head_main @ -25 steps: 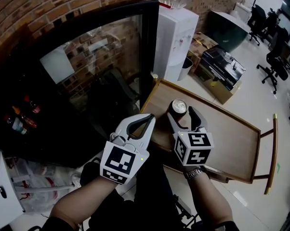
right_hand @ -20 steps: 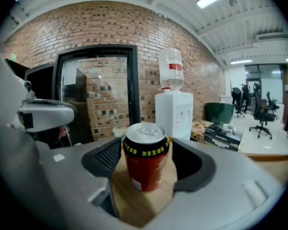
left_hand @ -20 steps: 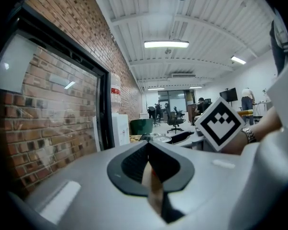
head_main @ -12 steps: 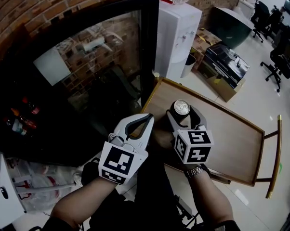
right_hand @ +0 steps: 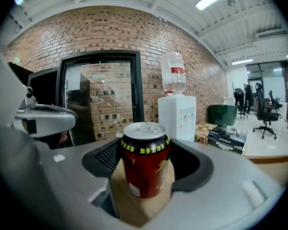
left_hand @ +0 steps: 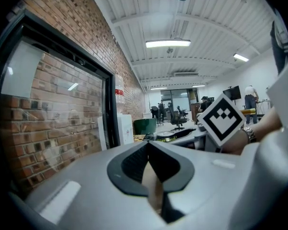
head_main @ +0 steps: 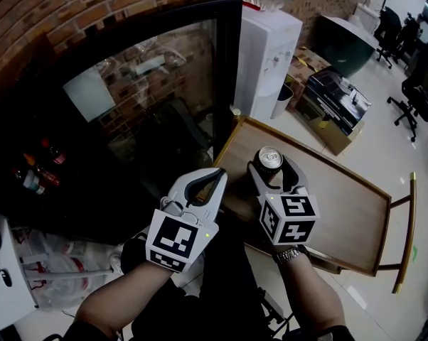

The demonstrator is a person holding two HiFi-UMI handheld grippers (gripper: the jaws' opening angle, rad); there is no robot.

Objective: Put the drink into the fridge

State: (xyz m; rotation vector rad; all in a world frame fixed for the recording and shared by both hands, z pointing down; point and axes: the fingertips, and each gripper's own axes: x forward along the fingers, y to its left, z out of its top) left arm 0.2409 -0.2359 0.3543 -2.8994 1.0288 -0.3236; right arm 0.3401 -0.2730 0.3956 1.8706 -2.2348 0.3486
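The drink is a red and black can with a silver top, standing upright between the fingers of my right gripper over the near left end of a wooden table. The right gripper view shows the can filling the gap, and the right gripper is shut on it. My left gripper is shut and empty, held just left of the table by the fridge. The fridge is black with a closed glass door that reflects the brick wall.
A white water dispenser stands right of the fridge. Boxes lie on the floor behind the table, with office chairs beyond. Bottles show at the far left. A brick wall backs the fridge.
Both grippers keep their pose. The right gripper with the can has drifted slightly to the right, and the view has shifted a little.
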